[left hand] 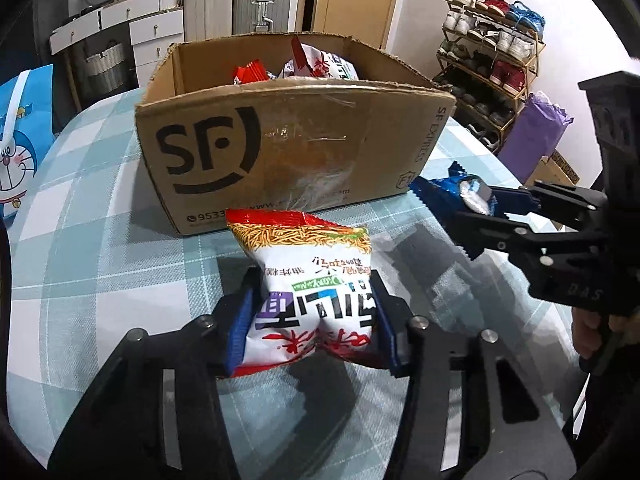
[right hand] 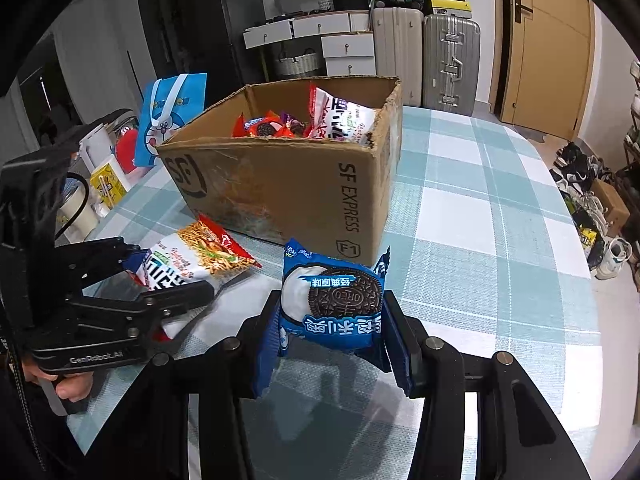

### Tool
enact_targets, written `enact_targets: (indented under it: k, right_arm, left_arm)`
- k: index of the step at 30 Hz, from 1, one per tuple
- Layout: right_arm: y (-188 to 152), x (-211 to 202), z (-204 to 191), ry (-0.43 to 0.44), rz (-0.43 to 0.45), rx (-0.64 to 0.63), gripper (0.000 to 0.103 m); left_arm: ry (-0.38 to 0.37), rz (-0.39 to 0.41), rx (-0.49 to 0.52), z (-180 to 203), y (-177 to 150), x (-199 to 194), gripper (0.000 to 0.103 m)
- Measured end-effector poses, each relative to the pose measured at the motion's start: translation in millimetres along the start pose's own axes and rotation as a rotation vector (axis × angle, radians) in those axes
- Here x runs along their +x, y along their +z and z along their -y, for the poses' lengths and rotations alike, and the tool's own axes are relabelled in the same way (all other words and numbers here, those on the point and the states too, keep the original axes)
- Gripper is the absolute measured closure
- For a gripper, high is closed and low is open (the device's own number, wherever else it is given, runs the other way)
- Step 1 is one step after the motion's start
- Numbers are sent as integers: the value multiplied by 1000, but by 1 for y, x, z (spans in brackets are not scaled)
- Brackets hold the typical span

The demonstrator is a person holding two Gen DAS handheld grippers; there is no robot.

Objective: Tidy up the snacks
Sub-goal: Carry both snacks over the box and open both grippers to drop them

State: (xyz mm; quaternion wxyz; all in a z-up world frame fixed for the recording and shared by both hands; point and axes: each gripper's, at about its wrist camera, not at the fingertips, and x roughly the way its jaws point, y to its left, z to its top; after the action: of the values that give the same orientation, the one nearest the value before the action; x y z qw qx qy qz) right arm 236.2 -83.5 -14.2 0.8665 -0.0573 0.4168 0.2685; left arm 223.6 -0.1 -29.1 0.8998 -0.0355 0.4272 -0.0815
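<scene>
The red-and-white crinkly noodle snack bag (left hand: 308, 288) lies on the checked tablecloth (left hand: 100, 240) at six o'clock of the open brown cardboard box (left hand: 280, 148), pinched between the left gripper (left hand: 310, 320) pads, apparently for boxing, while the right gripper (right hand: 336, 320) clamps a blue Oreo packet (right hand: 332, 304), seemingly for the same.

One cardboard box (right hand: 288, 184), one noodle snack bag (left hand: 308, 284) at lower centre, one blue Oreo packet (right hand: 332, 304), two grippers, two grey suitcases (right hand: 424, 60).

Glossy plastic noodle packet (left hand: 308, 280), matt corrugated cardboard box (left hand: 288, 148), checked cloth tablecloth (left hand: 100, 264).
</scene>
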Motion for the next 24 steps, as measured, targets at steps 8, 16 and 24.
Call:
enact_targets:
  k: [8,16,24]
  right_arm:
    - [0,-2,-10,16,18,-22,55]
    - [4,-19,-13,32,73,-23,55]
    - [9,-36,-16,37,123,-24,55]
  left_arm:
    - [-6,53,4,-12,0,-30,55]
    - [-13,121,5,-12,1,-70,55]
    - [4,170,-3,-11,6,-98,55]
